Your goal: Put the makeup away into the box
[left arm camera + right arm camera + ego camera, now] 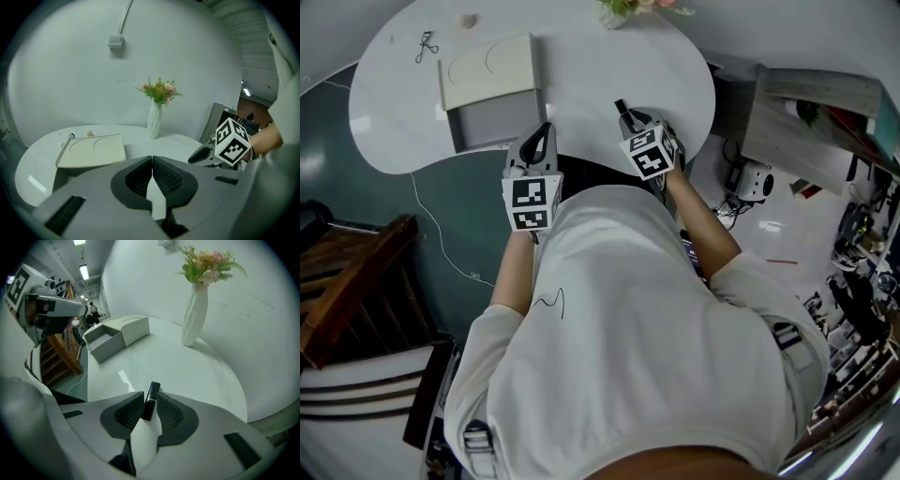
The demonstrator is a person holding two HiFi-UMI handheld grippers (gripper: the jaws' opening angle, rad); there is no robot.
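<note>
A black lipstick [150, 400] stands tilted between the pads of my right gripper [150, 398], which is shut on it; its end pokes out past the fingertips. In the head view that gripper [624, 114] hangs over the near edge of the white table [600, 66], with the lipstick [621, 106] at its tip. The cream box [487, 70], with its grey compartment [492, 127] open, sits to the left. My left gripper [546, 129] hovers just right of the box, shut and empty [152, 160]. The same box [117, 336] shows far off in the right gripper view.
A white vase of flowers [154, 119] stands at the table's far side. An eyelash curler [426, 45] and a small beige sponge [467, 21] lie beyond the box. Wooden steps [347, 281] stand left of the person, and cluttered shelves [825, 103] to the right.
</note>
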